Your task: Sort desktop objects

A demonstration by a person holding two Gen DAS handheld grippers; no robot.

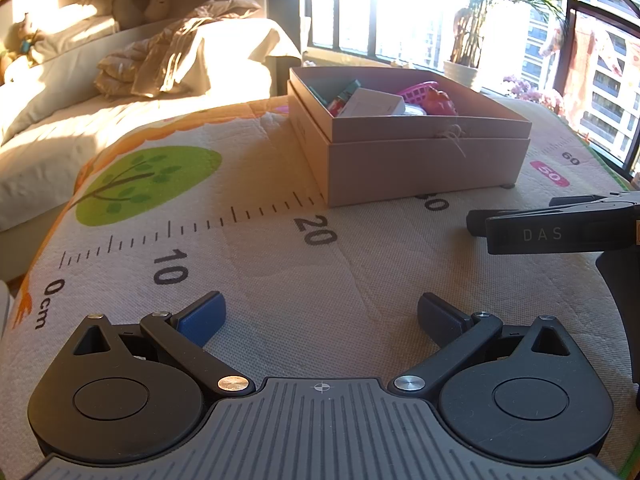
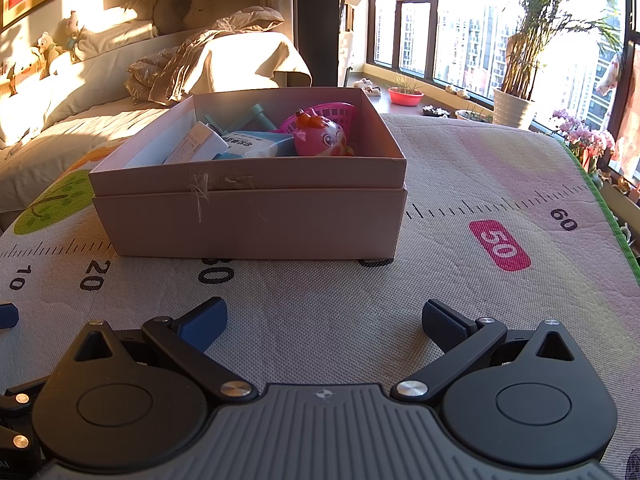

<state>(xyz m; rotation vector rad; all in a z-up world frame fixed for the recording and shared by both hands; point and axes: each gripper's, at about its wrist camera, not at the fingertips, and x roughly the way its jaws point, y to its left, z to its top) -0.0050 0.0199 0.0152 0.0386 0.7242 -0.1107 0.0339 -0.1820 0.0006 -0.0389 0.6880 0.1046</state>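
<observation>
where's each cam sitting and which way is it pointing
Left wrist: on the left gripper, low over the play mat, facing the cardboard box from its left corner; the right gripper pokes in at right.
Right wrist: on the right gripper, facing the box's front wall squarely.
Shared: box, pink toy, mat, sofa, windows.

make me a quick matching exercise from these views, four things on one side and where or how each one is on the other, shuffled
Things:
1. pink fish toy
2. pink toy basket
3. cardboard box
4. right gripper

Place or state:
A. rests on the play mat, across the ruler print near 30
B. empty, jaws open, low over the mat short of the box
C. in the box's far right corner, behind the fish
D. inside the box at its right end, at the front

Pairs: 1-D, 2-C, 3-A, 4-B
</observation>
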